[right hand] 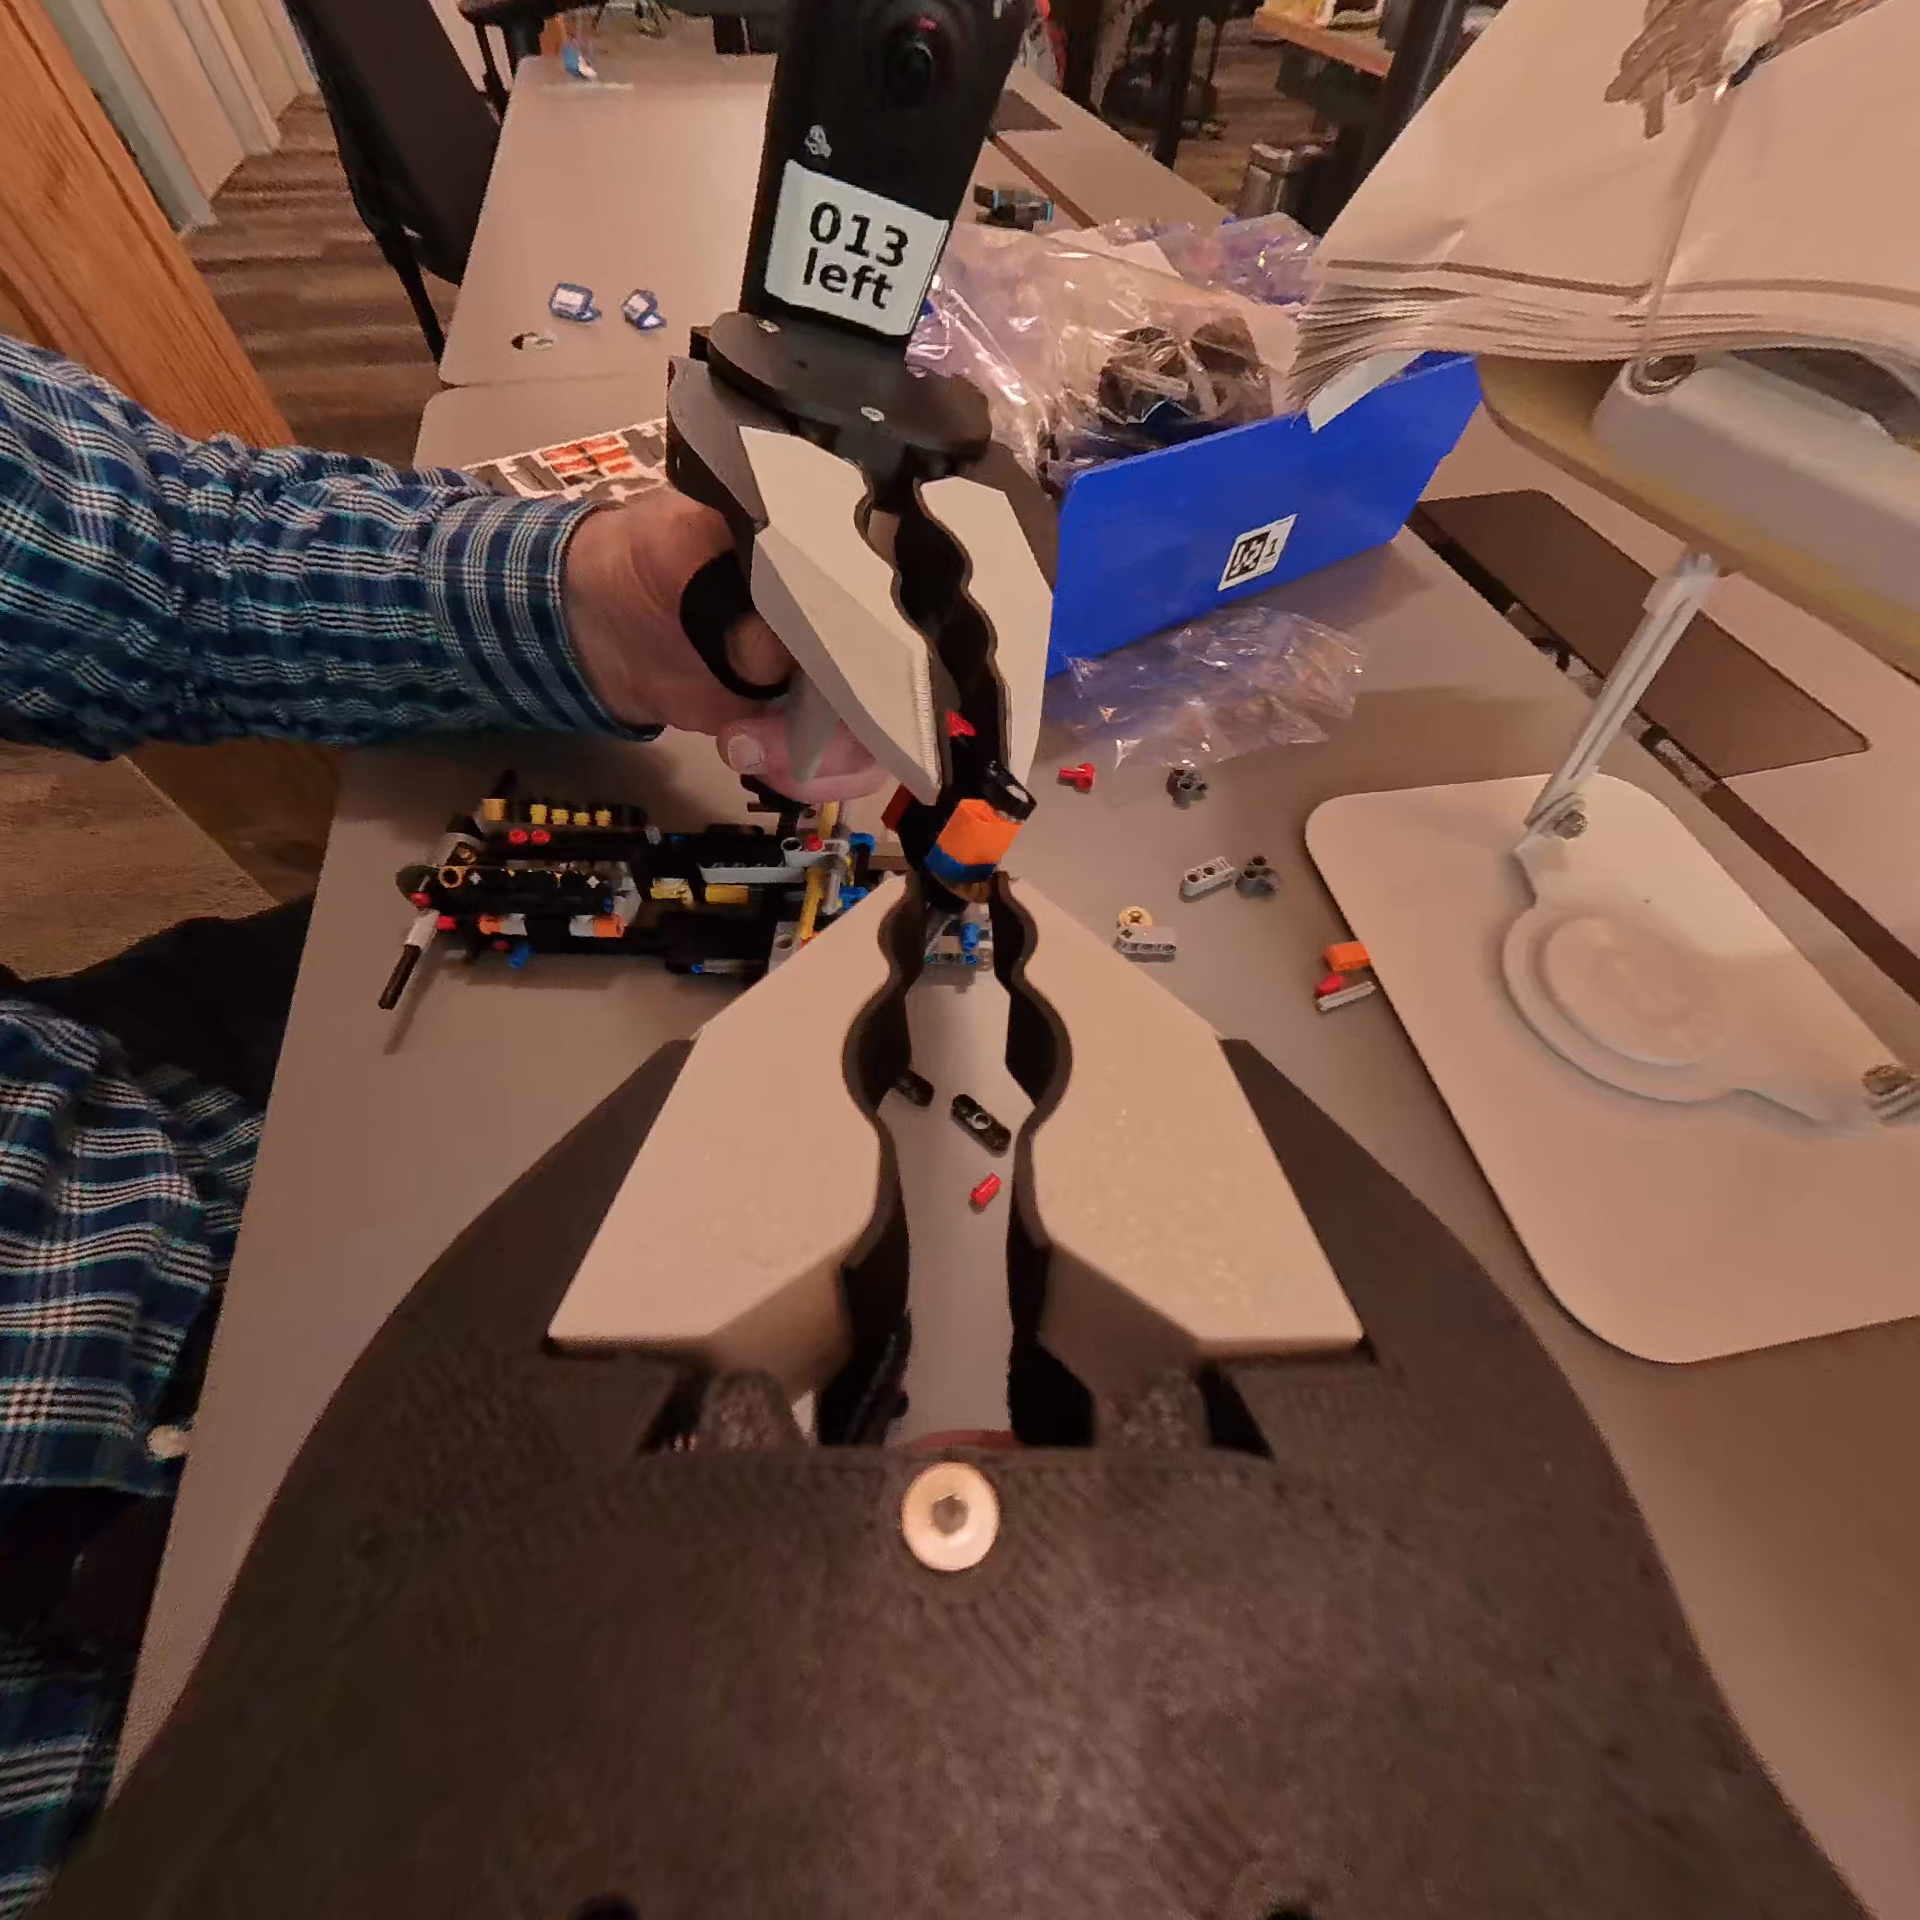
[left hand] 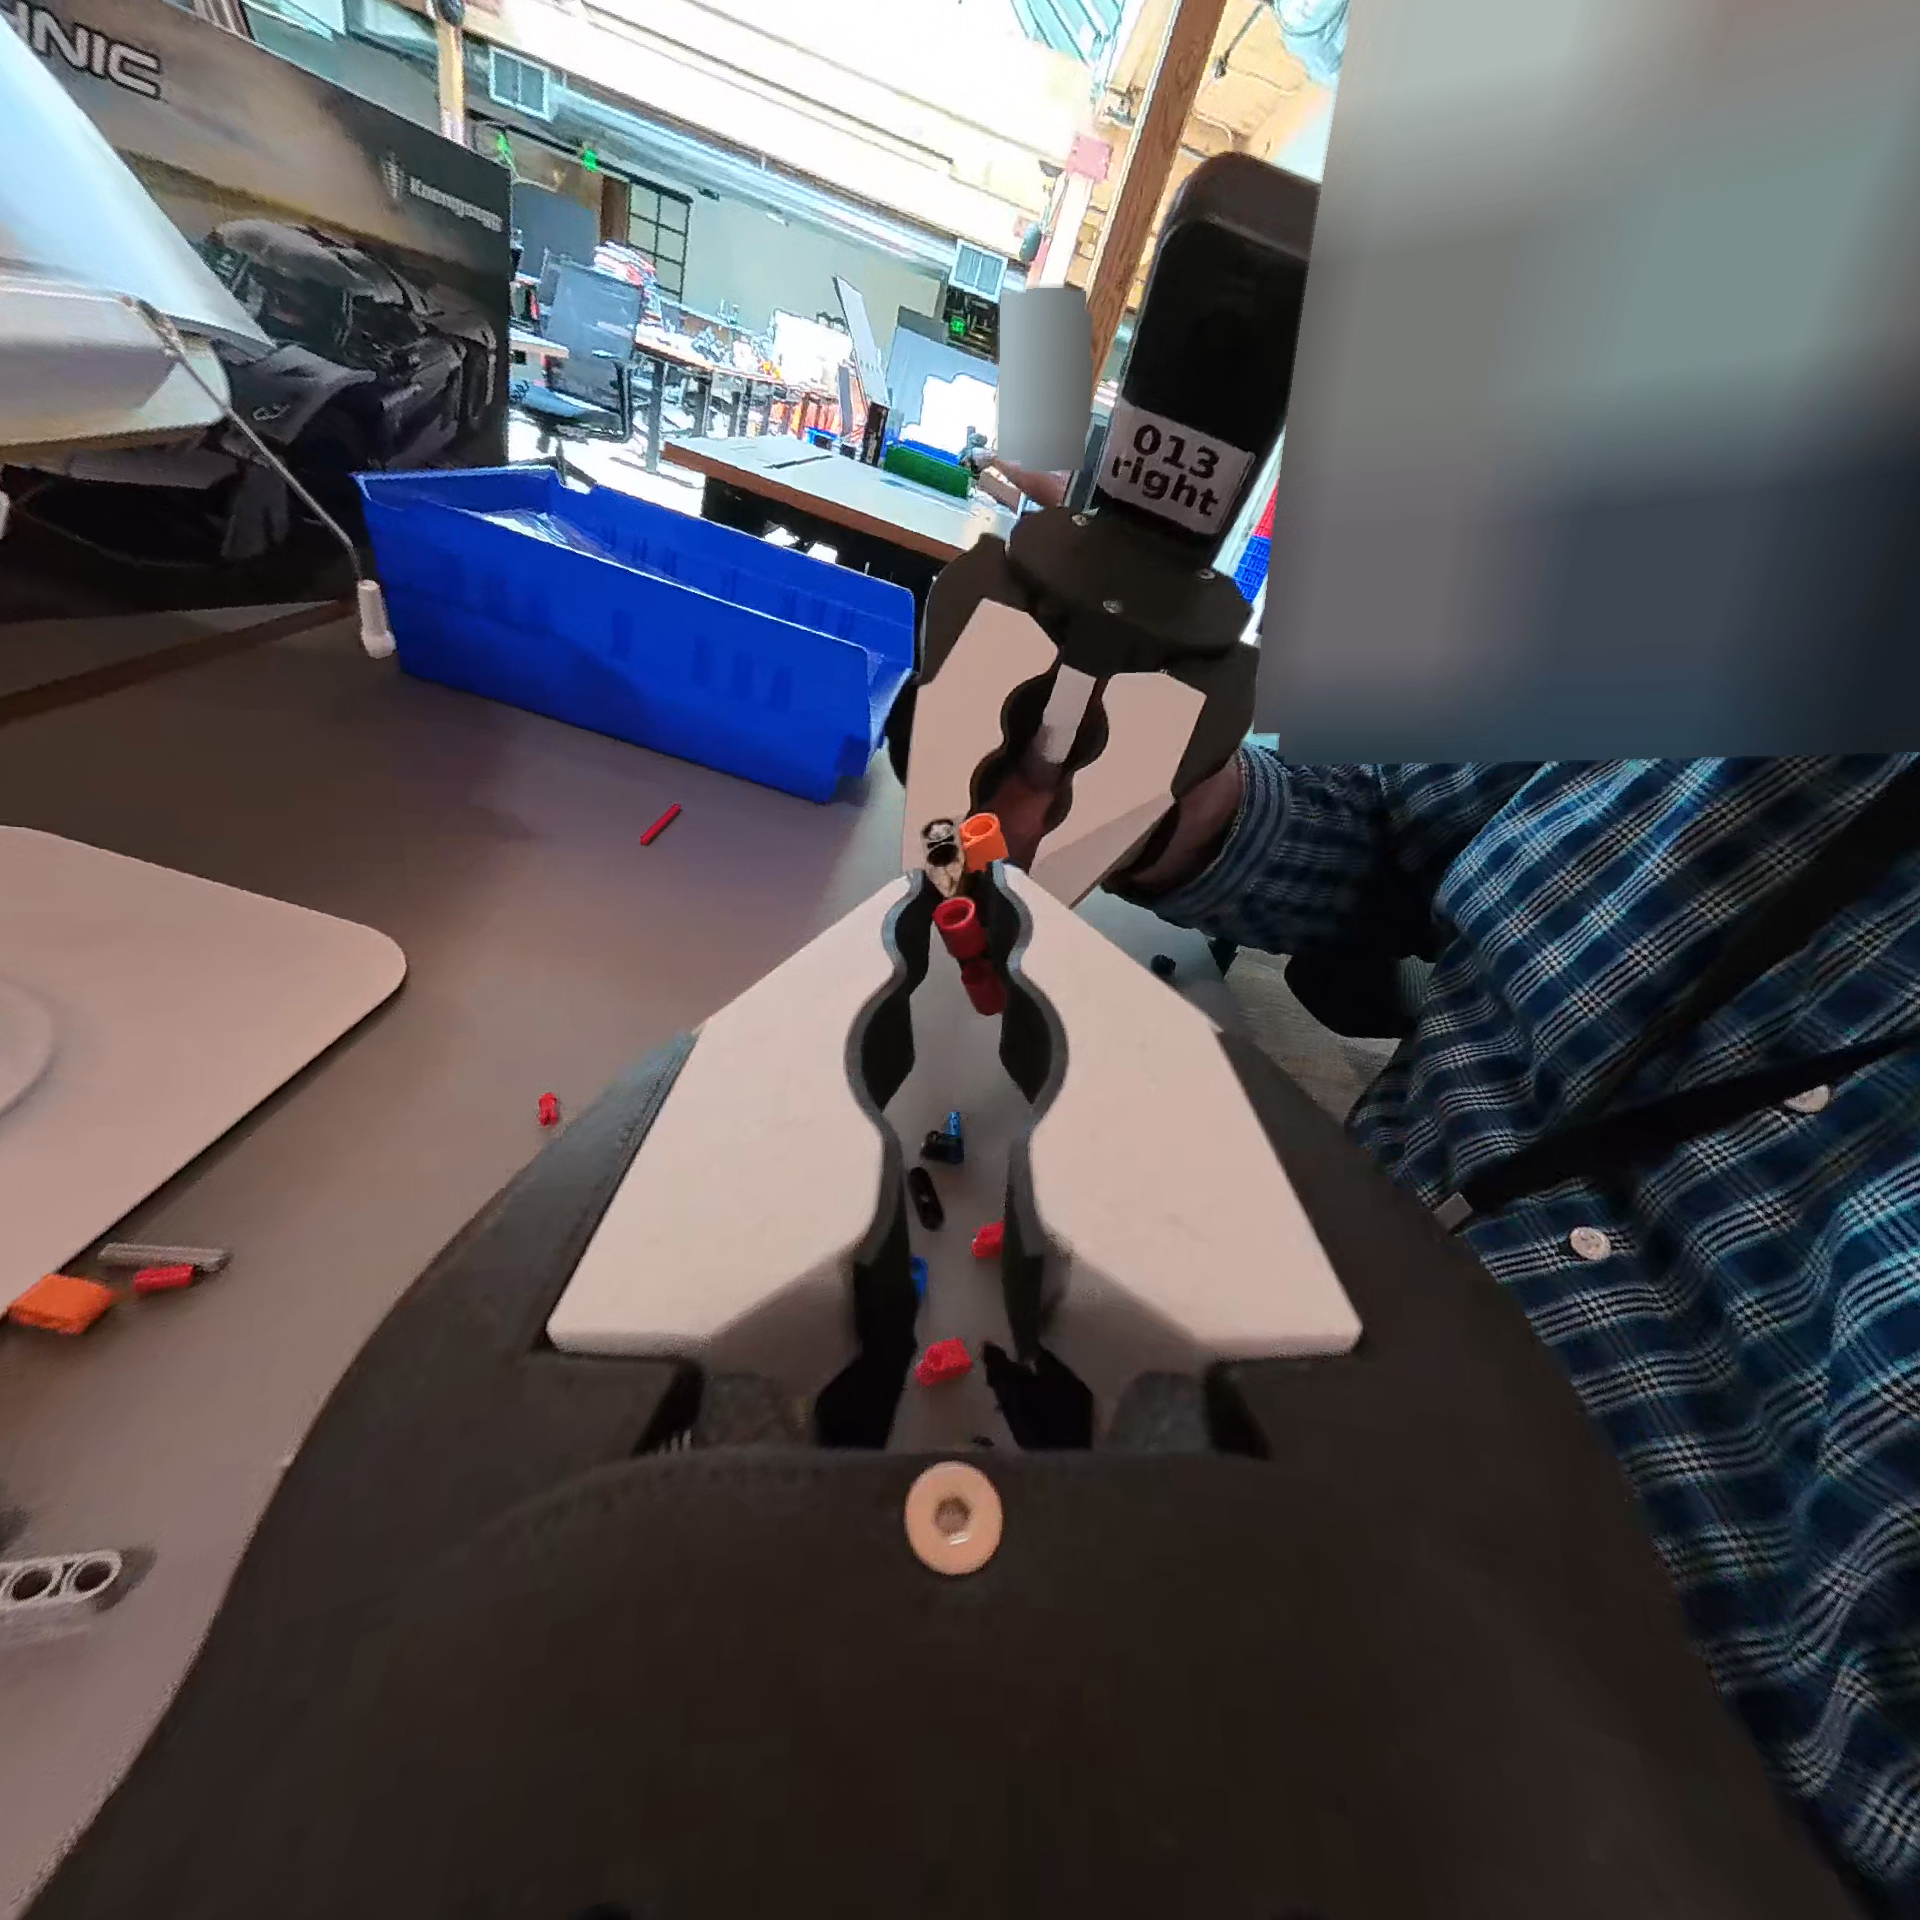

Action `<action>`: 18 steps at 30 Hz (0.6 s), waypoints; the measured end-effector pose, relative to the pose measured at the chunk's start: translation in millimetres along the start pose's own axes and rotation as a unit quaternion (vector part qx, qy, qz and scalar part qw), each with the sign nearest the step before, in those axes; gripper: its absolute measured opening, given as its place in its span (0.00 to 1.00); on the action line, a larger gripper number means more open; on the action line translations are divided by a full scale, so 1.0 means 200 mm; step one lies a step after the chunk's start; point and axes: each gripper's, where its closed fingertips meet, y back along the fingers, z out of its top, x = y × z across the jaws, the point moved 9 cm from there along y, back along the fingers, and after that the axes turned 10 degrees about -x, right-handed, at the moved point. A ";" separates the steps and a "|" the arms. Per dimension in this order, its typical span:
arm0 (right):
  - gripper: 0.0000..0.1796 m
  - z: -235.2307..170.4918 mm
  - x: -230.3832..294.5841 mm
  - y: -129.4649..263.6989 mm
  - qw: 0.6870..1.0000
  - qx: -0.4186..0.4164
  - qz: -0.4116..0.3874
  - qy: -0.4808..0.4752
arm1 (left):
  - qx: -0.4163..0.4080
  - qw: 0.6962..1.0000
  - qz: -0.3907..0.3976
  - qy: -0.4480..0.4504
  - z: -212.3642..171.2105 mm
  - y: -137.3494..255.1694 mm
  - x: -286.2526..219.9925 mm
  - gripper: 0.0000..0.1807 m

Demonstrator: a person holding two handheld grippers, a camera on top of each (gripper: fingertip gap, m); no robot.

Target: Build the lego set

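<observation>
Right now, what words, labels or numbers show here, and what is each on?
I cannot quote writing; it stands here:
White label on the right gripper: readable.
White label on the left gripper: readable.
Dark box: big letters cut off, small print blurred.
White sticker on the blue bin: code mark, too small.
Both grippers pinch one lego part, which bears no writing.

Desk (right hand: 436,1122): plain grey-brown. Bin (left hand: 623,613): bright blue, upper left of frame. Sleeve (right hand: 260,582): blue, black and white plaid. Small assembly (left hand: 966,914) between the jaws: red, orange, black. Long build (right hand: 623,883), left of centre: mostly black, with yellow, red, blue accents. Stand base (right hand: 1662,1091): white.
</observation>
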 end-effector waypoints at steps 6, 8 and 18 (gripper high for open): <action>0.16 -0.01 0.02 -0.01 1.000 0.014 -0.003 0.026 | -0.043 0.997 0.013 0.057 0.00 0.01 0.04 0.04; 0.14 -0.03 0.01 -0.03 1.000 0.025 0.002 -0.005 | -0.043 0.998 0.014 0.043 0.00 0.01 0.03 0.04; 0.00 -0.03 -0.04 -0.04 0.999 0.021 -0.002 -0.031 | 0.001 0.999 0.018 -0.038 0.02 0.00 -0.02 0.10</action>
